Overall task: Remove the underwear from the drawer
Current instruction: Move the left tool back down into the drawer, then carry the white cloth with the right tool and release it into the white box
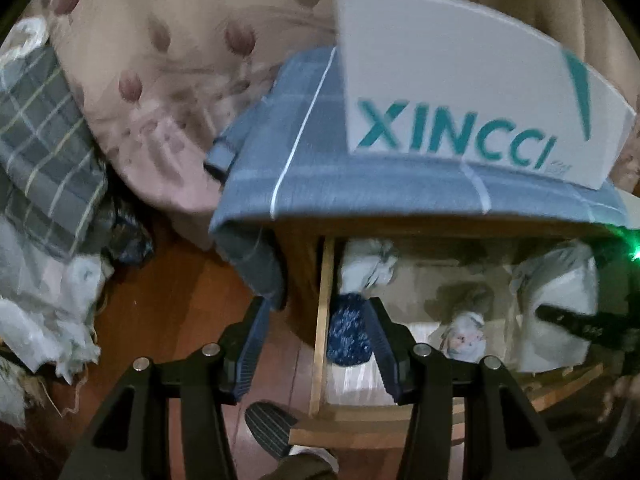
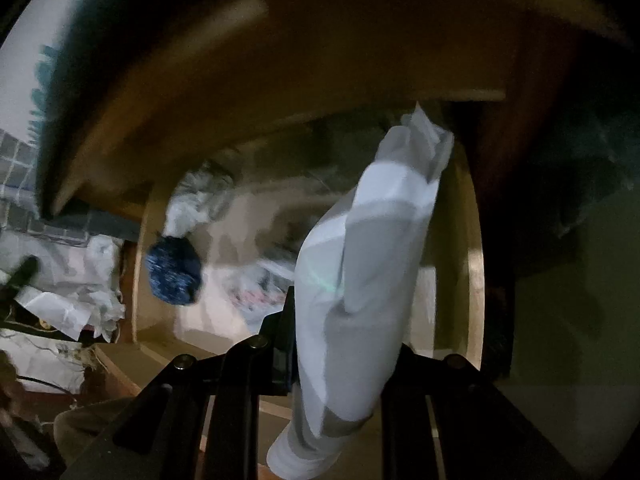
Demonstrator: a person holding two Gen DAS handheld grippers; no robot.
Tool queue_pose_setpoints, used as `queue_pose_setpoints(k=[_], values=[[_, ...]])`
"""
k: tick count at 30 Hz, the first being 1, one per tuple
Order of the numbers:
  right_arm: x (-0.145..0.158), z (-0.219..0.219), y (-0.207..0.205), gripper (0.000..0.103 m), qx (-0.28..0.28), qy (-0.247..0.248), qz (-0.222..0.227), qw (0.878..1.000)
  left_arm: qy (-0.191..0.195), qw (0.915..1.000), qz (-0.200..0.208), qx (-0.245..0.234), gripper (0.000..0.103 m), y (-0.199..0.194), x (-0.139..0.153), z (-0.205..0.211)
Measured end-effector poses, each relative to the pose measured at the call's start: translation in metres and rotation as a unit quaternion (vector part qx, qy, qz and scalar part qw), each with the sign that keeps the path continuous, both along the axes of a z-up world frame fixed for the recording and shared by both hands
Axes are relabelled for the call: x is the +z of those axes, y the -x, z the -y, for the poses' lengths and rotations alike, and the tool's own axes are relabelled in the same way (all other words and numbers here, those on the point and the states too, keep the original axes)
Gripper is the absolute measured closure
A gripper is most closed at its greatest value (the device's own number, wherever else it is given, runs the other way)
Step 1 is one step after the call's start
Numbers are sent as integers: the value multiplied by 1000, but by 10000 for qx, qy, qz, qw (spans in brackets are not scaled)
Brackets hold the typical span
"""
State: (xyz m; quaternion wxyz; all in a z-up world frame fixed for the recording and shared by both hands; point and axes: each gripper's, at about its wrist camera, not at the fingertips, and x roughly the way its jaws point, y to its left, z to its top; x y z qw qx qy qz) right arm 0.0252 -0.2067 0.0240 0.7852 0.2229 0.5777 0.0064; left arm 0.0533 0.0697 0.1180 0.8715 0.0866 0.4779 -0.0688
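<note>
The wooden drawer stands pulled out below a cloth-covered nightstand. My left gripper hangs open over the drawer's left wall, its pads touching nothing. A dark blue speckled bundle lies just beyond it in the drawer's left corner. In the right wrist view my right gripper is shut on a long white and grey piece of underwear, which is lifted above the drawer. The blue bundle shows at left. From the left wrist the right gripper and its white garment appear at the drawer's right end.
A white box printed XINCCI sits on the blue plaid cloth covering the nightstand. Bedding and crumpled white bags crowd the wooden floor at left. A person's slippered foot stands by the drawer front. More pale cloth lies inside the drawer.
</note>
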Motion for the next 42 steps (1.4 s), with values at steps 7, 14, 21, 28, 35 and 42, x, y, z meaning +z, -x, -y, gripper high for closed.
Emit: queue_pose_setpoints(k=[7, 14, 21, 28, 35, 42], values=[[20, -13, 1, 86, 82, 25, 63, 9999, 152, 9993, -60, 326, 52, 4, -31, -12], [45, -32, 12, 86, 219, 110, 121, 9996, 390, 9984, -361, 213, 52, -1, -43, -10], [82, -47, 32, 86, 391, 240, 297, 9985, 506, 9963, -486, 494, 52, -6, -47, -18], [146, -48, 46, 86, 404, 347, 740, 9958, 436, 9971, -451, 443, 52, -5, -45, -16], [221, -47, 41, 86, 404, 637, 1364, 9878, 397, 9971, -428, 479, 52, -6, -44, -20], [307, -53, -2, 86, 526, 947, 2048, 9728, 461, 9967, -421, 522, 52, -6, -42, -24]])
